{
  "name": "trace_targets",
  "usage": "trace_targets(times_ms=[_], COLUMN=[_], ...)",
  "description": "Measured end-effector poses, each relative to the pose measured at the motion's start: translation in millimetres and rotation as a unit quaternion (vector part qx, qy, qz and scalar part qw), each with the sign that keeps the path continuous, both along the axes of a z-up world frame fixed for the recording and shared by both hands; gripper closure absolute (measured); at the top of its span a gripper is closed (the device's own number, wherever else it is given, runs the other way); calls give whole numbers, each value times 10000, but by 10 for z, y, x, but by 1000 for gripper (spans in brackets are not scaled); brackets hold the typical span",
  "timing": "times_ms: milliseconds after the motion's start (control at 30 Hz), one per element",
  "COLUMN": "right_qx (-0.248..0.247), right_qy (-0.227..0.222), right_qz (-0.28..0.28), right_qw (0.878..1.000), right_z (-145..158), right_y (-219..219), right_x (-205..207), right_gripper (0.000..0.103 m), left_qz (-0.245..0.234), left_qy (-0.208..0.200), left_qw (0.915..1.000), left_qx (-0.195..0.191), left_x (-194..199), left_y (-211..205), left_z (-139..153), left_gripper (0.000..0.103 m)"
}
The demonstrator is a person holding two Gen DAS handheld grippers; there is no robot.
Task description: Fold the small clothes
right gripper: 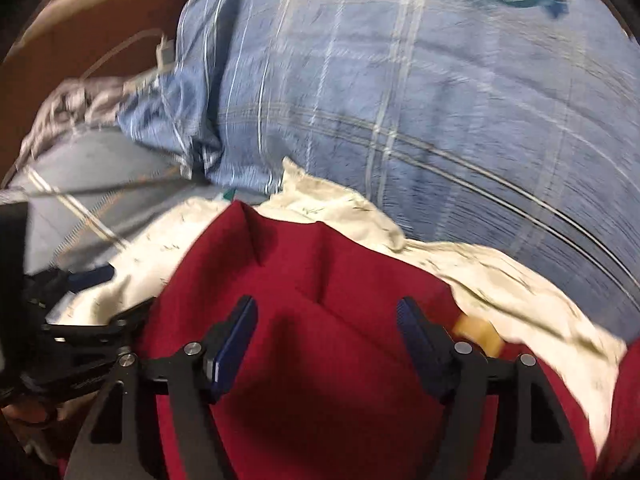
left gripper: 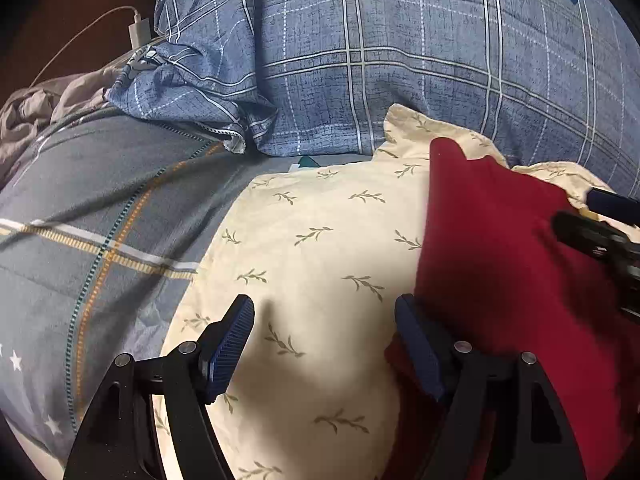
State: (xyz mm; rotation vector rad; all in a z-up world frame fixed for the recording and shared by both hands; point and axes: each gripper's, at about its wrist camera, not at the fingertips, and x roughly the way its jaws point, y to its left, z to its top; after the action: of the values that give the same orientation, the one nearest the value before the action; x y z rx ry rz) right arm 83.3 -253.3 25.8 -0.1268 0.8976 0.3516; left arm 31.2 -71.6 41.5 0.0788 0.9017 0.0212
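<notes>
Red garment [left gripper: 500, 248], partly folded with creases at its far end, lying on cream leaf-print cloth [left gripper: 312, 264] spread over a bed. Left gripper [left gripper: 324, 344]: jaws apart, nothing between them; its right finger at the garment's left edge, its left finger over the cream cloth. Right gripper [right gripper: 326, 340]: jaws apart above the garment's middle, clamping nothing; view blurred. Blue plaid pillow [left gripper: 400, 52] behind the cloth. Grey bedcover [left gripper: 92, 216] with striped bands to the left. White charger [left gripper: 139, 31] with cable at far left, beside the pillow.
</notes>
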Motion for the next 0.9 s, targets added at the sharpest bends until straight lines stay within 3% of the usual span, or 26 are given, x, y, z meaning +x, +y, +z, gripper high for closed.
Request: trace_targets(times_ms=[67,100,133,233,400,533,633,700,733,800,900], right_qx=[90,80,92,-118,-513,-49,332,629,718,684,254], right_qy=[355,546,645,436,-113,536,271,240,277,309,341], right_qz=[247,355,466,501,-179,-587,-538,-445,-316,-73,228], right_qw=[9990,9978,9968,9977,9985,9968,9976,9967,9965,9972,9988], right_z=[-139,-211,-258,-176,2,-228,-74,15,42,71,-20], right_y=[31,61,89,139,10,-148,-215,-263,-260,-211,4], right_x=[66,82,74,-52,-118,39,-76,-107,-109,-124,-61], right_gripper=[35,43,61,84,101,102,94,71,51,49,52], left_qz=[20,30,36,49,97,96,101,126,138,141,117], left_qy=[52,73,89,78,-1,-31,-32,-68,-88,-86,-62], left_qw=[10000,10000,9999,9999,9999,9999,9999,9998,9997,9997,9994], left_qx=[-28,-51,-78,-75,-69,-18,-89,-157,-160,-182,-331], left_x=[43,62,74,84,61,48,27,16,10,7,8], left_y=[-5,-4,1,4,11,-18,6,30,36,40,52], left_z=[-40,-52,-55,-53,-29,-30,-6,24,36,44,50], left_gripper=[29,29,30,30,31,31,31,31,31,31,31])
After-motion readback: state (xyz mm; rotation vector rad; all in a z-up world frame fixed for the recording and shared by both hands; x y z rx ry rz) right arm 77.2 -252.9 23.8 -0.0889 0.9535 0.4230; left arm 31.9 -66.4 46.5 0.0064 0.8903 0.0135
